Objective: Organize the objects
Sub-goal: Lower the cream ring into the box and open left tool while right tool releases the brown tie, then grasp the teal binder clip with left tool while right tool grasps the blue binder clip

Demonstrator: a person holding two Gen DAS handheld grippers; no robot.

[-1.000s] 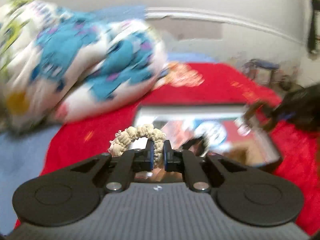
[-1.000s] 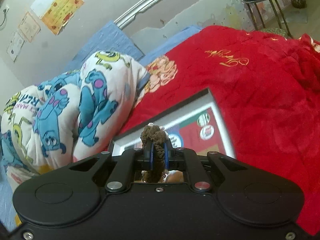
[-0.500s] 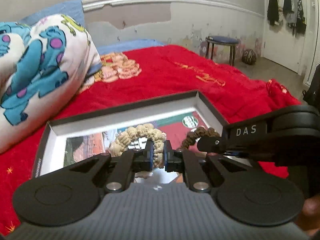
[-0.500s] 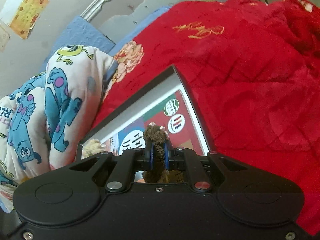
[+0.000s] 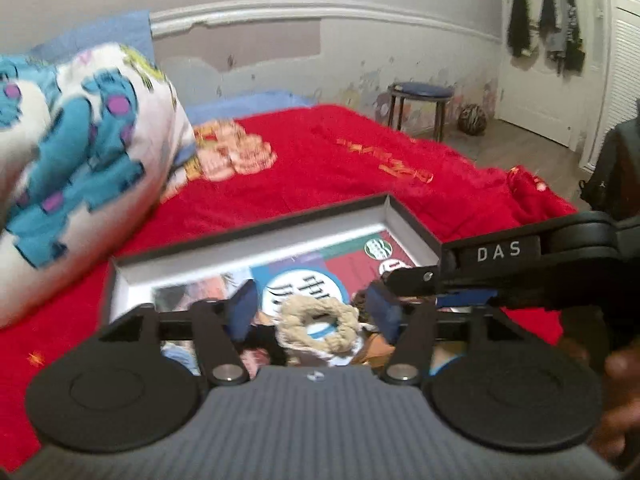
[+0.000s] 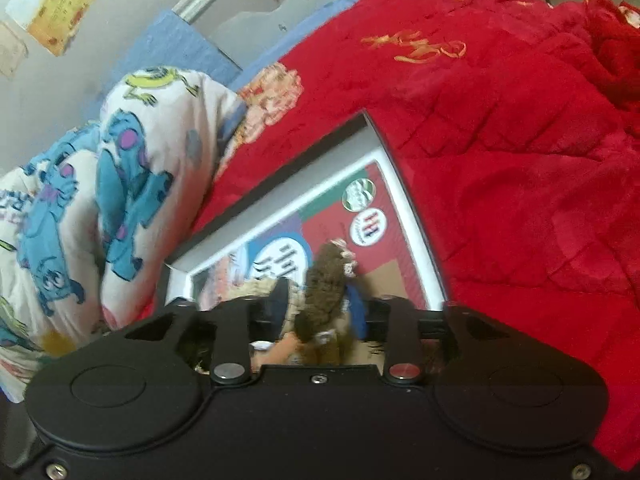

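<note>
Bedroom backdrop
Red blanket (image 5: 340, 168) spread over bed; cartoon-monster pillow (image 5: 80, 152) at left; blue-topped stool (image 5: 420, 108) by scuffed wall; dark clothes (image 5: 544, 16) hung near door.

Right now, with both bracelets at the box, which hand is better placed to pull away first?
Left. The left gripper is opening wide, clear of the beige bracelet; the brown bracelet sits close between the opening right gripper.

light: your room is evenly lit, soft shadows | blur: smeared ahead of your grippers | edges: fisheye-bent, dark corners
</note>
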